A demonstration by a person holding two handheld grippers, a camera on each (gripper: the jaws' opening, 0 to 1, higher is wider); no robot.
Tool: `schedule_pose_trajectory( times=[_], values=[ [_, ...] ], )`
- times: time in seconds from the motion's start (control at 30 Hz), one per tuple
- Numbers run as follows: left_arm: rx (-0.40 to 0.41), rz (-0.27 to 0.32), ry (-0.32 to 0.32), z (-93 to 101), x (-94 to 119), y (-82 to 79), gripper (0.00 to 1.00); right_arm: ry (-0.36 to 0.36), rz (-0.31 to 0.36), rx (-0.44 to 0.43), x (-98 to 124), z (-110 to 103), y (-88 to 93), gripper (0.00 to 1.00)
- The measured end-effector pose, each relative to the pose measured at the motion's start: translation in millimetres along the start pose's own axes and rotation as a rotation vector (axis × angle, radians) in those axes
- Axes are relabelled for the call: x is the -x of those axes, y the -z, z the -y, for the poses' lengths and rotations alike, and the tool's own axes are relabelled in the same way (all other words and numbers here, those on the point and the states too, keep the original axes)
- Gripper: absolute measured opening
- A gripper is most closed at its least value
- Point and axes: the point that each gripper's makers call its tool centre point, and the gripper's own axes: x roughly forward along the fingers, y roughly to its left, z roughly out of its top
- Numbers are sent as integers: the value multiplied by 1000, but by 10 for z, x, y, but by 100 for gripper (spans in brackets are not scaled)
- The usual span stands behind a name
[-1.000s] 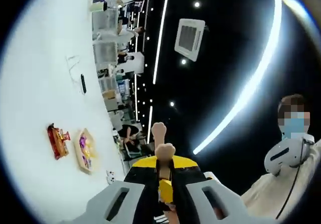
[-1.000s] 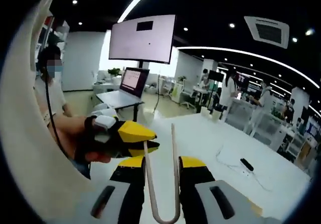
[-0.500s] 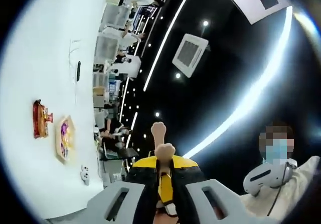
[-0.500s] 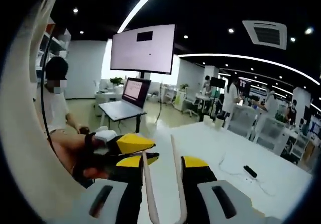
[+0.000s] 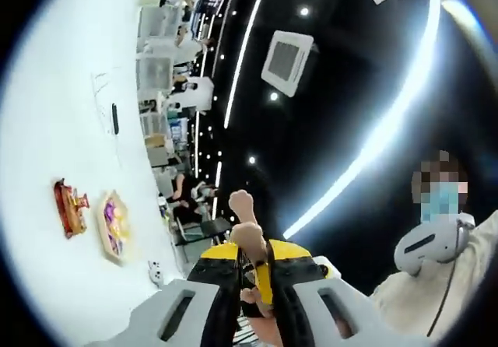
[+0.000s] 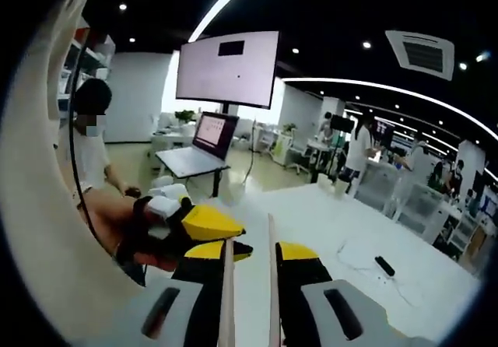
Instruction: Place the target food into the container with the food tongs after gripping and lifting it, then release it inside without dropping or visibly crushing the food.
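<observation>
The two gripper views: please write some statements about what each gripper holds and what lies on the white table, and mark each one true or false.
1. The right gripper holds food tongs between its fingers. True.
2. The left gripper is open with nothing in it. False: it is shut on a bone-shaped food piece.
3. Two food trays lie on the white table. True.
4. The bone-shaped piece already lies in a tray. False: it is held up, away from the table.
5. A black remote lies on the table. True.
</observation>
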Motion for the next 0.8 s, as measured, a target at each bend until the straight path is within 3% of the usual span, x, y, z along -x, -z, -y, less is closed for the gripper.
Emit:
schedule_pose_trajectory(
  times=[0.03, 0.13, 0.33, 0.43, 0.47, 0.5, 0.53, 0.57, 0.63, 0.8],
  values=[
    [-29, -25, -32, -41, 2, 4, 14, 2, 1, 0, 5, 11, 0, 24],
    [-45, -23, -71, -104, 46, -54, 18, 9, -4, -4, 23, 47, 19, 24],
    [-93, -39, -109, -133, 77, -72, 21, -1, -23, 12, 30, 30, 45, 24],
    [-60, -15, -89, -107, 52, -88, 19, -24, -29, 51, 16, -78, 15, 24],
    [-49, -5, -82, -101, 47, -98, 14, -30, -29, 58, 10, -101, 7, 24],
    [-14, -3, -57, -62, 44, -100, 12, -31, -36, 84, -4, -122, 2, 24],
    [32, 13, -84, -96, 48, -125, 11, -26, -28, 93, -4, -122, -18, 24],
    [90, -7, -64, -72, 53, -105, 11, -31, -35, 93, -4, -121, -25, 24],
    [58, -7, -57, -53, 46, -108, 10, -33, -40, 100, 6, -119, -48, 25],
    [116, 23, -6, 0, 26, -184, 9, -22, -26, 140, 13, -86, -119, 26]
  ],
)
